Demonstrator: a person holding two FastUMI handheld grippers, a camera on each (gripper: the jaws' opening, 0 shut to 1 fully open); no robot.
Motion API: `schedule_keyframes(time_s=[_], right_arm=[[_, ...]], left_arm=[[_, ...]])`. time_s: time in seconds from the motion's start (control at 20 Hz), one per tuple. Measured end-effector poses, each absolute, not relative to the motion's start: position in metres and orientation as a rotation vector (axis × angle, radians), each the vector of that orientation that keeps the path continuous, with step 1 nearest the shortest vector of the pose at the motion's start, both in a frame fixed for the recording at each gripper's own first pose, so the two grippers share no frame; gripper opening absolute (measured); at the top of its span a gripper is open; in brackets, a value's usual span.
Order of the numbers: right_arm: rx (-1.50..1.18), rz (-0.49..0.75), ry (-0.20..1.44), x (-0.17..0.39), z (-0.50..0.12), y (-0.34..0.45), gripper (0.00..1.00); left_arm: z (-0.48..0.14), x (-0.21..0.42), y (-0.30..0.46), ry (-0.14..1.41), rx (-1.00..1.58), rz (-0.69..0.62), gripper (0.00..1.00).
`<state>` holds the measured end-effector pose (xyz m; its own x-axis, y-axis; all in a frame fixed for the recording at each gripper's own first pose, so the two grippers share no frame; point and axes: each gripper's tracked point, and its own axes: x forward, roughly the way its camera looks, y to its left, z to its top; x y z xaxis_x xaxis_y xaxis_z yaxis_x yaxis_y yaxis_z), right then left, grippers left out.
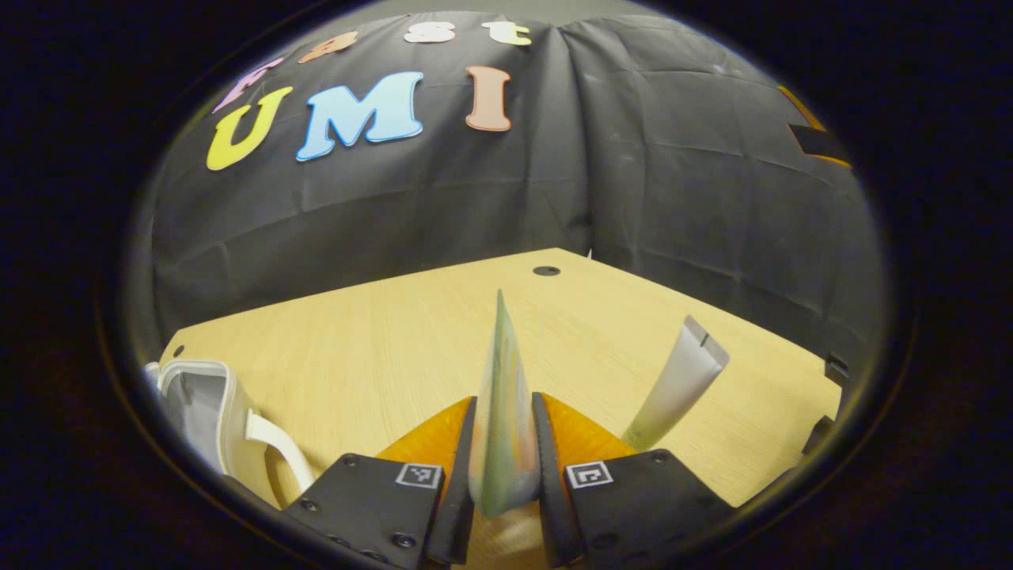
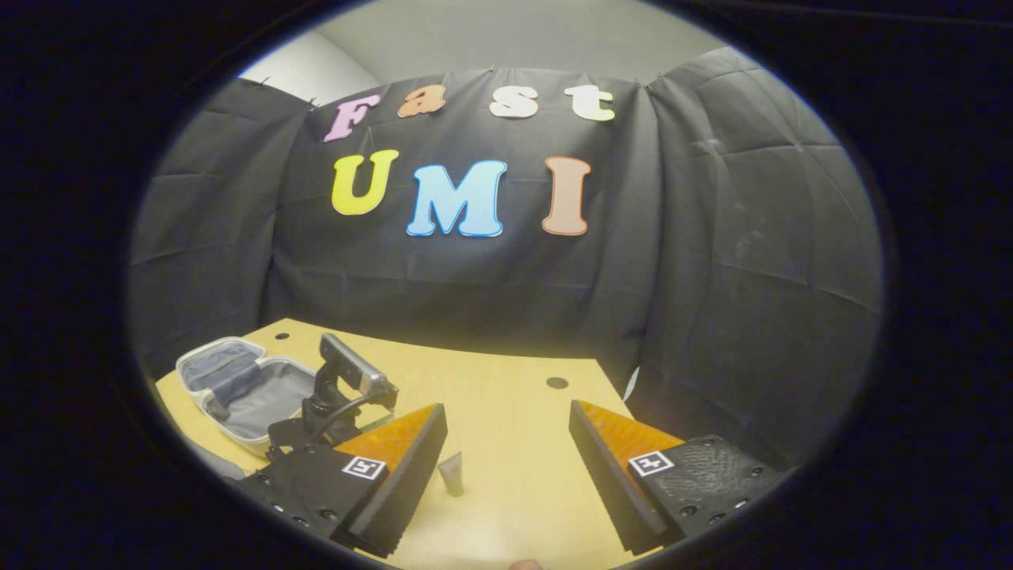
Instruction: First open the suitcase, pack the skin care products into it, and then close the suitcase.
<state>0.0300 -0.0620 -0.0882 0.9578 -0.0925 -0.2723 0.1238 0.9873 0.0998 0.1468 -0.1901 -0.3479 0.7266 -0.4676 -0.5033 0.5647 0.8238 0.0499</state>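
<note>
Left gripper (image 1: 504,459) has its two fingers pressed on either side of a flat, pale sachet (image 1: 502,412), held edge-on and upright above the table (image 1: 380,348); right gripper (image 2: 506,467) stands wide apart with nothing between its fingers.

Going from biggest to smallest: the wooden table fills the lower half of both views. The suitcase (image 2: 237,388), a small pale case with a grey lining, lies with its lid thrown back at about nine o'clock in the right gripper view; in the left gripper view its white rim (image 1: 214,412) and handle sit at about eight o'clock. Between the suitcase and the right gripper's fingers, the other gripper's dark body shows. A silvery tube (image 1: 679,384) leans at about four o'clock in the left gripper view, just right of the held sachet. A small tube (image 2: 452,473) stands on the table between the right gripper's fingers, well ahead of them.

Opening looks done; packing is the step in hand. Next, I judge, the left gripper must carry the sachet toward eight o'clock, over the open case, and let go, while the right gripper lowers onto the small tube.
</note>
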Motion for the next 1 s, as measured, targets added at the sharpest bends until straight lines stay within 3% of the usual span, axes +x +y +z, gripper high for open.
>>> schedule_keyframes(time_s=[0.15, 0.3, 0.65, 0.75, 0.8, 0.85, 0.95, 1.0], right_arm=[[0.161, -0.078, 0.298, 0.047, -0.104, -0.049, 0.95], [0.223, -0.05, 0.342, 0.066, -0.129, -0.03, 0.95], [0.329, 0.017, 0.611, 0.089, -0.253, 0.021, 0.94], [0.339, 0.022, 0.678, 0.09, -0.279, 0.027, 0.85], [0.329, 0.004, 0.696, 0.092, -0.288, 0.025, 0.7], [0.319, -0.022, 0.71, 0.09, -0.294, 0.02, 0.61], [0.341, -0.063, 0.733, 0.087, -0.292, 0.016, 0.28], [0.358, -0.1, 0.747, 0.08, -0.293, 0.014, 0.24]], left_arm=[[-0.338, 0.141, -0.182, 0.583, 0.131, -0.558, 0.4], [-0.284, 0.14, -0.157, 0.609, 0.019, -0.526, 0.38], [-0.181, 0.122, -0.047, 0.63, -0.143, -0.369, 0.41], [-0.168, 0.118, -0.006, 0.647, -0.152, -0.317, 0.41], [-0.165, 0.116, 0.018, 0.655, -0.139, -0.287, 0.38], [-0.163, 0.115, 0.041, 0.667, -0.125, -0.264, 0.38], [-0.164, 0.117, 0.08, 0.694, -0.12, -0.237, 0.38], [-0.169, 0.12, 0.097, 0.715, -0.114, -0.23, 0.38]])
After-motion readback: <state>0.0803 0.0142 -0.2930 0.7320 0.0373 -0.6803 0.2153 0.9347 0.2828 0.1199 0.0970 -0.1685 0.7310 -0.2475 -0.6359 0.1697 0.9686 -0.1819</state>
